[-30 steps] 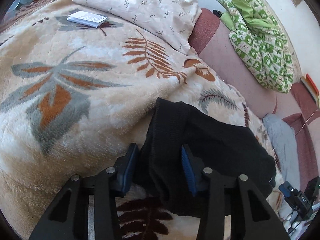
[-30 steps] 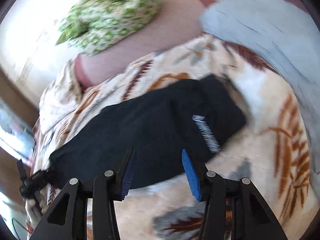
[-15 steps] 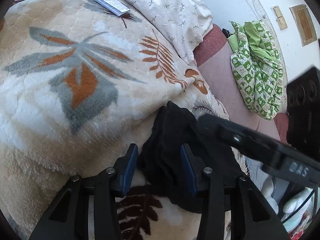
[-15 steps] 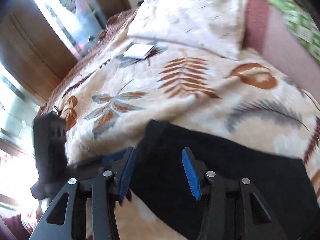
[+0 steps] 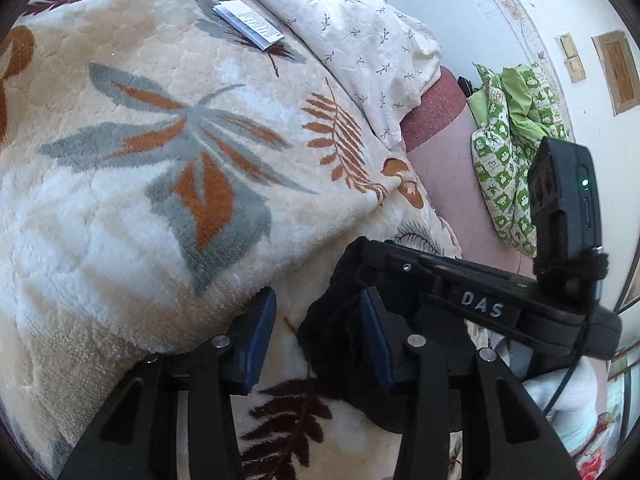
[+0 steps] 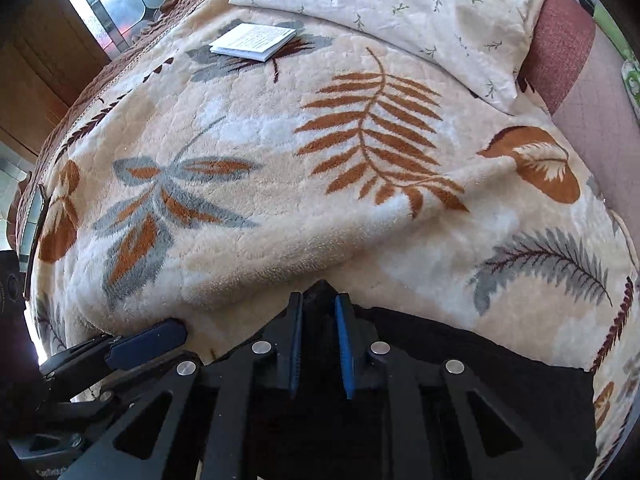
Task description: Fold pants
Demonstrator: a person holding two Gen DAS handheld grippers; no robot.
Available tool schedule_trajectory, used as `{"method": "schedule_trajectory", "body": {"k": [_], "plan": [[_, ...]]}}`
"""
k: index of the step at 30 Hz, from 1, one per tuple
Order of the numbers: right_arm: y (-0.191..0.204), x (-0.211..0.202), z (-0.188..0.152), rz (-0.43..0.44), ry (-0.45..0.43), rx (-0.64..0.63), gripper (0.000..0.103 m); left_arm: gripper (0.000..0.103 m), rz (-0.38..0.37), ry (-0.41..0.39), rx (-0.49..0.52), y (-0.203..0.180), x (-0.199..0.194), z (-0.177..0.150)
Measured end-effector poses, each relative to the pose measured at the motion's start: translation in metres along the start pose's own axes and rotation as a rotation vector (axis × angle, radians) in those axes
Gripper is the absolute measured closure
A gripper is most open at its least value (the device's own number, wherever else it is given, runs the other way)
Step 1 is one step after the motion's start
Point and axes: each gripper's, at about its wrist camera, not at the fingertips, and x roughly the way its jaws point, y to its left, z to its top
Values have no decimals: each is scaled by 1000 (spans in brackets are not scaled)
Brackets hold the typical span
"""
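Note:
Black pants [image 6: 480, 364] lie on a cream leaf-patterned blanket [image 6: 280, 200]. My right gripper [image 6: 318, 308] points steeply down at their near end. Its jaws are closing, and a peak of black fabric is pinched between the blue pads. In the left wrist view the right gripper [image 5: 372, 256] crosses in from the right, tip on the bunched pants [image 5: 332, 320]. My left gripper [image 5: 316, 300] is just beside it, its jaws opening. The pants' edge lies against its right finger [image 5: 374, 332], and the left pad is over bare blanket. One left finger [image 6: 148, 340] shows in the right wrist view.
A floral pillow [image 5: 352, 40] and a white booklet [image 5: 248, 24] lie at the far end of the blanket. A reddish mattress [image 5: 436, 120] with a green patterned cloth [image 5: 508, 152] sits to the right. A window and wooden panels [image 6: 80, 12] are at the far left.
The right gripper swung across from the pants' far side to the end by the left gripper and closed on the fabric. The left gripper rolled, and the fabric shifted towards its right finger.

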Motion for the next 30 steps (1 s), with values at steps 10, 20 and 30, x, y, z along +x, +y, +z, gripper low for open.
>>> {"method": "schedule_trajectory", "body": {"k": [10, 20, 30], "plan": [[-8, -26, 0, 13, -40, -23, 85, 41, 11, -10, 193, -25, 28, -12], [12, 19, 27, -51, 102, -94, 58, 41, -1, -45, 131, -22, 21, -19], [25, 18, 21, -56, 170, -128, 93, 18, -21, -84, 175, -33, 24, -27]]}}
